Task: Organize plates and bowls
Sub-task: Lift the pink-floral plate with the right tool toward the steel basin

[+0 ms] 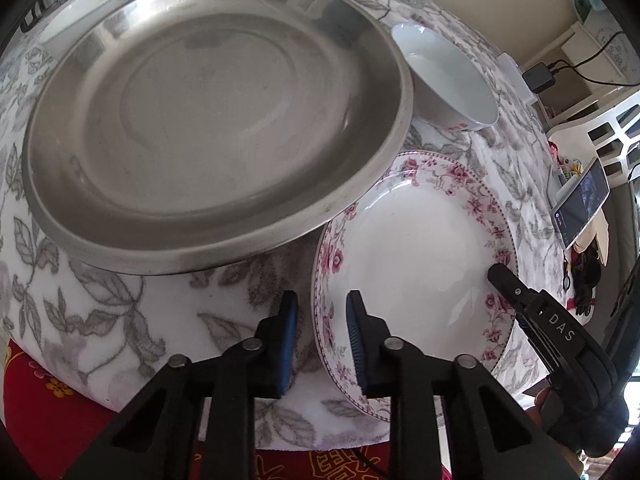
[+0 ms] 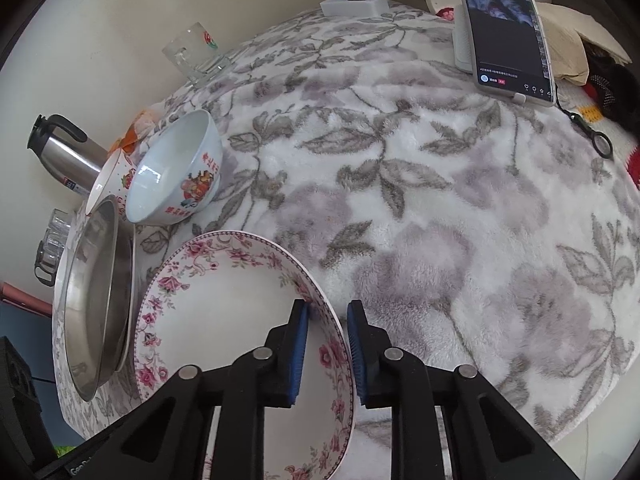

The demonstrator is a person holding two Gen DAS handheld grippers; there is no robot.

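A white plate with a pink floral rim lies on the floral cloth beside a large steel plate, whose edge overlaps it. My left gripper is open, its fingers straddling the floral plate's near left rim. My right gripper is open, its jaws on either side of the same plate's right rim; its finger shows in the left wrist view. A white bowl with red figures stands behind the plates, and it also shows in the left wrist view. The steel plate sits to the left.
A phone on a stand is at the far right of the table. A glass mug, a steel thermos, a second small bowl and a white charger box stand near the wall. Another white bowl is at far left.
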